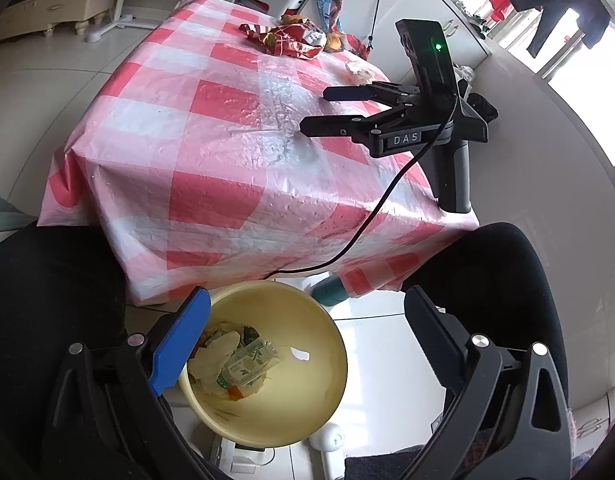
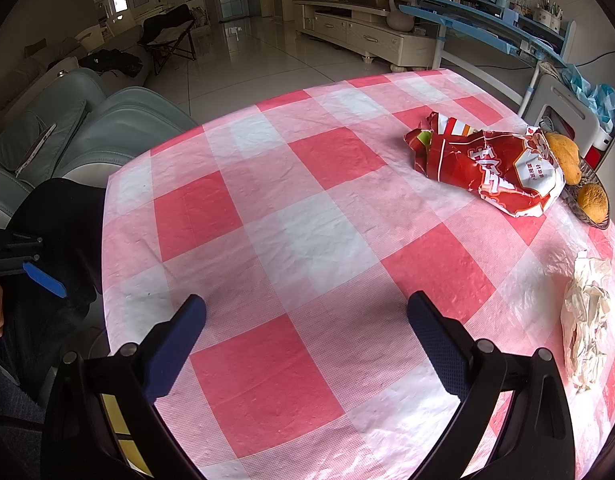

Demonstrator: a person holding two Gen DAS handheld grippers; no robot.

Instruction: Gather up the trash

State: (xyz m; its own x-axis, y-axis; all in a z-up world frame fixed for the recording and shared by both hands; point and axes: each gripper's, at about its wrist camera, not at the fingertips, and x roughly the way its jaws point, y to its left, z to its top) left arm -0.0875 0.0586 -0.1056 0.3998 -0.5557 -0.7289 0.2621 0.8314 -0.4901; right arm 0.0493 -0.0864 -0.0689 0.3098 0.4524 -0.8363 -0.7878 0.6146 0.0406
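While the left gripper (image 1: 307,336) hangs empty and wide over the half-filled bin (image 1: 331,360) below the table's near edge, the right gripper (image 2: 307,336) waits spread apart, with wrapper (image 2: 491,168) and tissue (image 2: 587,320) uncollected at the far-right edge.

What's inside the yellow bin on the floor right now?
The yellow bin holds a crushed plastic bottle with a green label lying on pale wrappers, plus a white scrap. The left gripper's blue finger hides the bin's left edge.
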